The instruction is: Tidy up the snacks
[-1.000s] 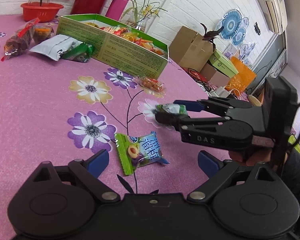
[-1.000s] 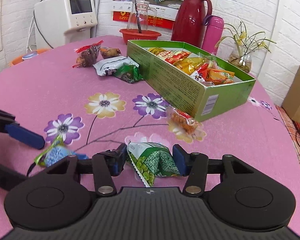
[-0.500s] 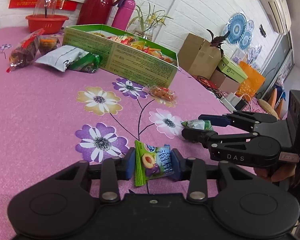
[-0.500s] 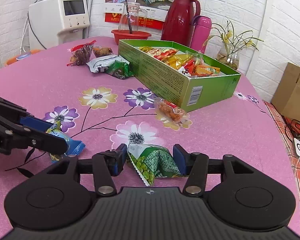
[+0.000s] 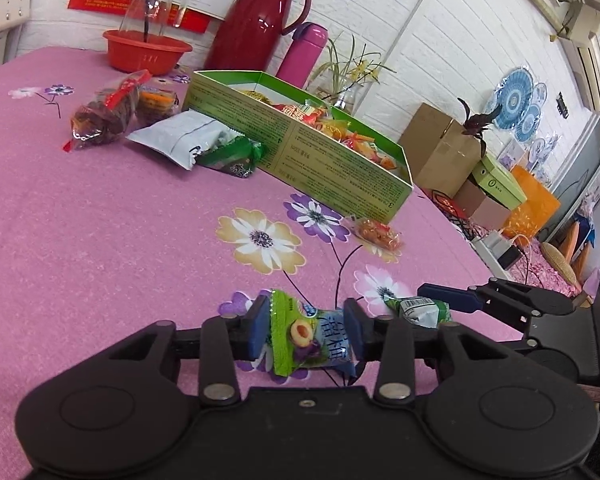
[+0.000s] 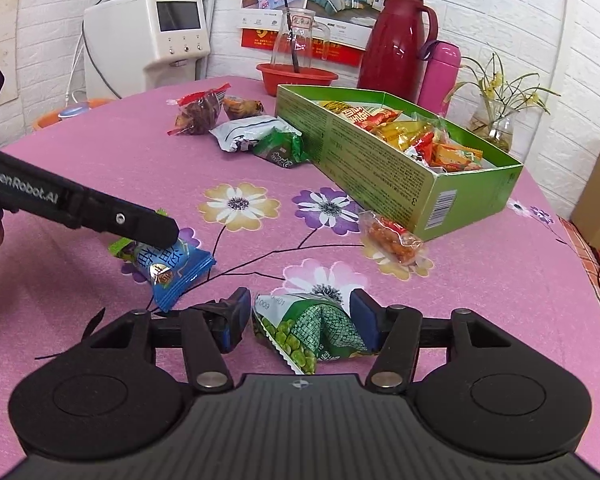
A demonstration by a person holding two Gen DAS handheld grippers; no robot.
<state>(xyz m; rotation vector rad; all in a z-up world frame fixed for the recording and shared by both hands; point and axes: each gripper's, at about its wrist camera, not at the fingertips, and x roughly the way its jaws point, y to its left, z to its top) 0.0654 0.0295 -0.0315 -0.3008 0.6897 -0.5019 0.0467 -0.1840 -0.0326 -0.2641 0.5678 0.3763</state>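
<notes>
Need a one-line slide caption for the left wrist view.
Left tool grips a blue-green candy packet on the pink floral tablecloth, green snack box behind.

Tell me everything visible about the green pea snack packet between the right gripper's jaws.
The green pea packet is a small crinkled foil pouch, green with printed peas and a white serrated end bearing digits. It lies on the pink floral tablecloth, tilted and puffy, between the jaws of the right gripper. A gap shows at the left pad; the right pad sits at its edge.

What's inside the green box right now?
The green box holds a heap of red, yellow and orange snack packets. Its near wall hides the lower layers and the floor, so how full it is cannot be judged.
</notes>
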